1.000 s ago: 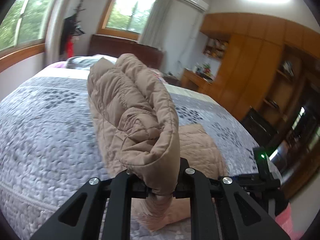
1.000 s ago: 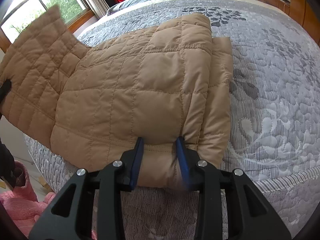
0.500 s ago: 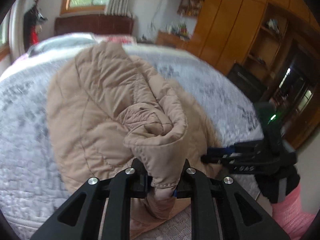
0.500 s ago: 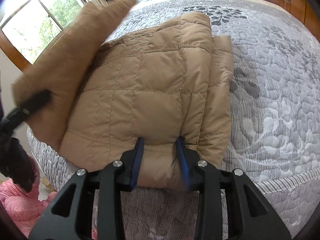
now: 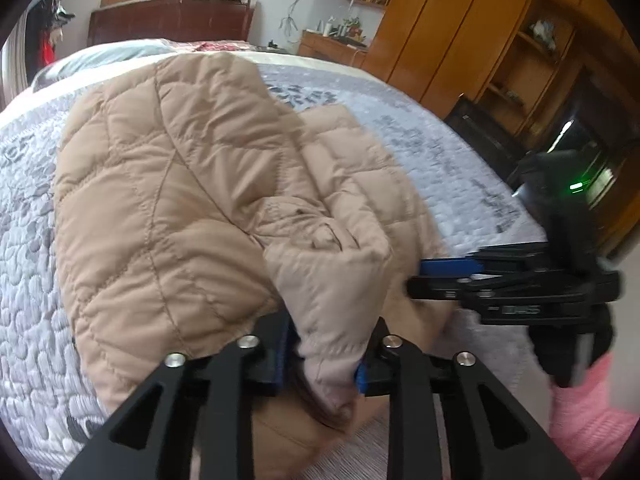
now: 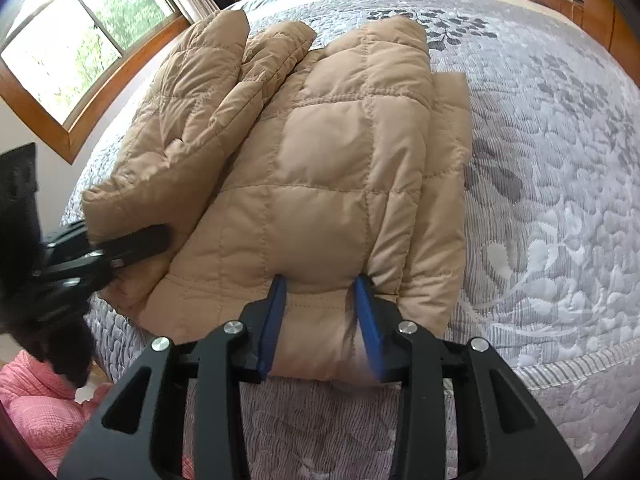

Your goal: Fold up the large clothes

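Note:
A tan quilted jacket (image 6: 332,168) lies folded near the foot of the bed (image 6: 560,160). My right gripper (image 6: 320,292) pinches its near hem, which bulges between the blue pads; the jaws are opening a little and one pad is blurred. My left gripper (image 5: 328,344) has a folded sleeve edge (image 5: 332,288) between its fingers. Its jaws are opening, and a dark gap shows beside the left pad. That sleeve part now rests on top of the jacket body (image 5: 168,200). Each gripper shows in the other's view: the left gripper (image 6: 132,240) at the jacket's left edge, the right gripper (image 5: 432,276) at its right.
The grey patterned bedspread (image 5: 24,280) covers the bed. Its dark headboard (image 5: 168,16) stands at the far end, with wooden wardrobes (image 5: 480,40) on the right and a window (image 6: 72,40) on the left. A pink sleeve (image 5: 588,420) and a pink cloth (image 6: 36,408) show at the bed's foot.
My left gripper came down and across with the lifted sleeve part and laid it over the jacket body, and its jaws have spread. My right gripper stayed in place on the hem.

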